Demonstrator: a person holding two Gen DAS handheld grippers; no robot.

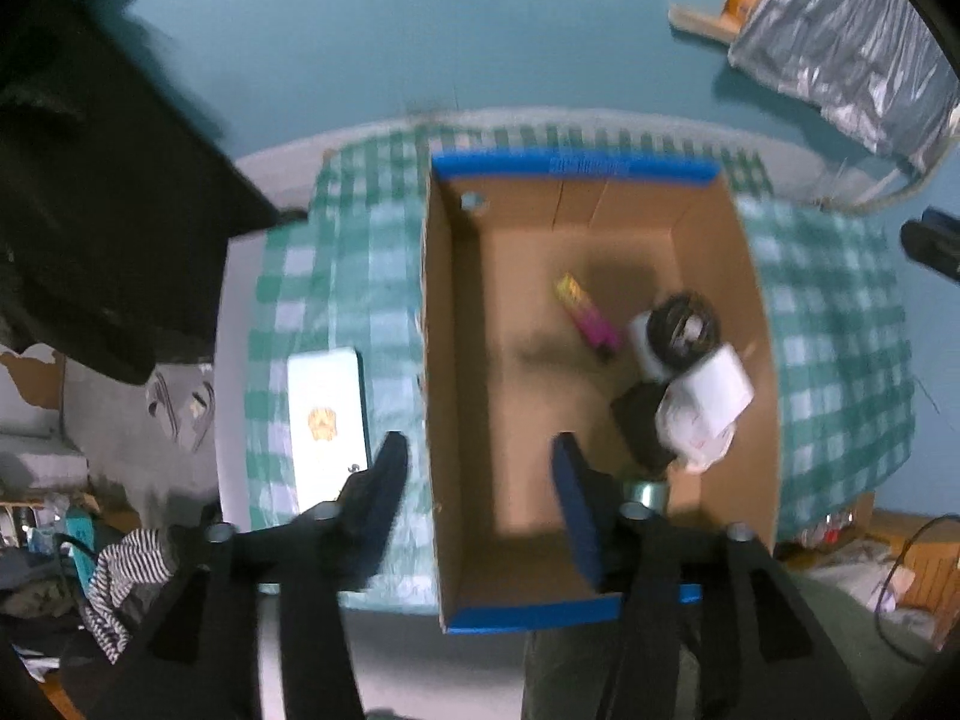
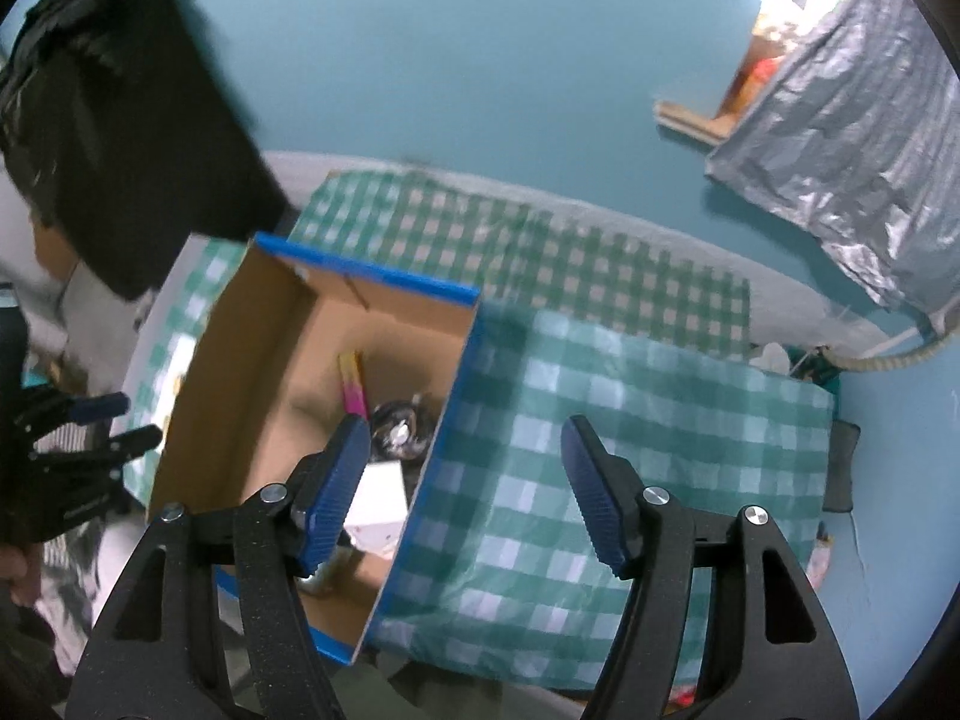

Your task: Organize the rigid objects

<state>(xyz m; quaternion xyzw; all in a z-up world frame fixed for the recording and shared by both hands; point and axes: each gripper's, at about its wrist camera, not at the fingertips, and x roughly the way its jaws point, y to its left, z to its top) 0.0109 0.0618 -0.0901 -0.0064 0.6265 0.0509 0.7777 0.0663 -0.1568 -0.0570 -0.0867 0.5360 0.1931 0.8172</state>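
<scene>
A blue-edged cardboard box [image 1: 456,360] stands open on a green checked cloth. Inside lie a pink and yellow pack [image 1: 585,315], a black round object [image 1: 684,327], a white box [image 1: 717,390] and a metal tin [image 1: 648,489]. A white flat box with a gold emblem [image 1: 327,420] lies on the cloth left of the cardboard box. My left gripper [image 1: 477,456] is open and empty, straddling the box's left wall from above. My right gripper [image 2: 462,462] is open and empty above the box's right wall [image 2: 444,438]. The left gripper also shows at the far left of the right wrist view [image 2: 114,420].
The checked cloth [image 2: 600,450] covers a round table beside a teal wall. A silver-grey cover [image 2: 852,138] hangs at the upper right. A black cloth [image 1: 90,180] hangs at the left. Clothes and clutter [image 1: 90,552] lie on the floor at the lower left.
</scene>
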